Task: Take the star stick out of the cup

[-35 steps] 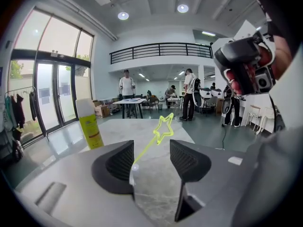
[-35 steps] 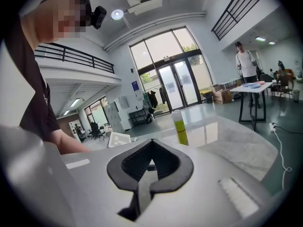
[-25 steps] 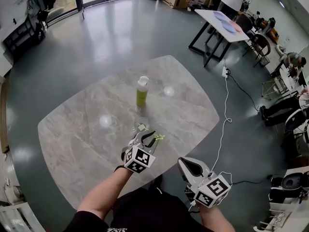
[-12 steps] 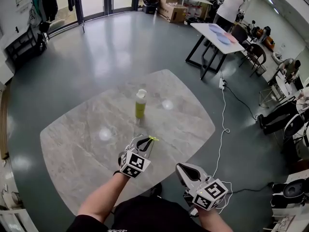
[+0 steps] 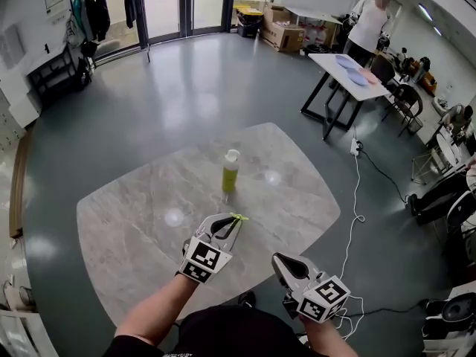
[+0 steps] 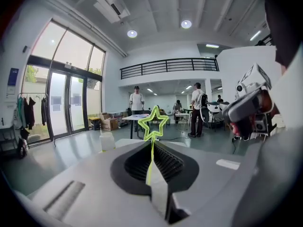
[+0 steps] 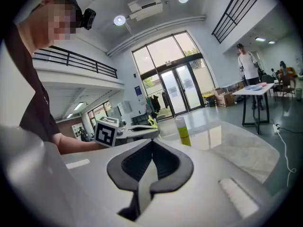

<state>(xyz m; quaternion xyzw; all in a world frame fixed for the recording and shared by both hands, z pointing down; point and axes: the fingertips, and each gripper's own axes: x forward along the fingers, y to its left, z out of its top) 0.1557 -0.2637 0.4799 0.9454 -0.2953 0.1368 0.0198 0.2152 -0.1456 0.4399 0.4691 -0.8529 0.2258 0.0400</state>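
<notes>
A thin yellow-green star stick [image 6: 153, 122] stands up from between the jaws of my left gripper [image 6: 152, 144]. The jaws are closing, and their pads press on the stick's shaft. From the head view, the left gripper [image 5: 227, 226] hovers over the table's near part, with the star [image 5: 238, 217] poking out at its tip. The tall yellow-green cup [image 5: 230, 172] with a white top stands upright on the table beyond it, apart from the stick, and also shows as the cup [image 6: 107, 141] and the cup [image 7: 182, 131]. My right gripper [image 5: 281, 263] is shut and empty at the near right.
The grey marble table [image 5: 134, 222] has rounded edges, its near edge just below my grippers. A white cable [image 5: 355, 192] runs over the floor on the right. A person [image 5: 370, 22] stands by a far table [image 5: 351, 71]. Chairs line the right wall.
The left jaws have come together on the star stick, and the gripper has lifted a little towards me. The right gripper has barely moved. The head view has tilted up.
</notes>
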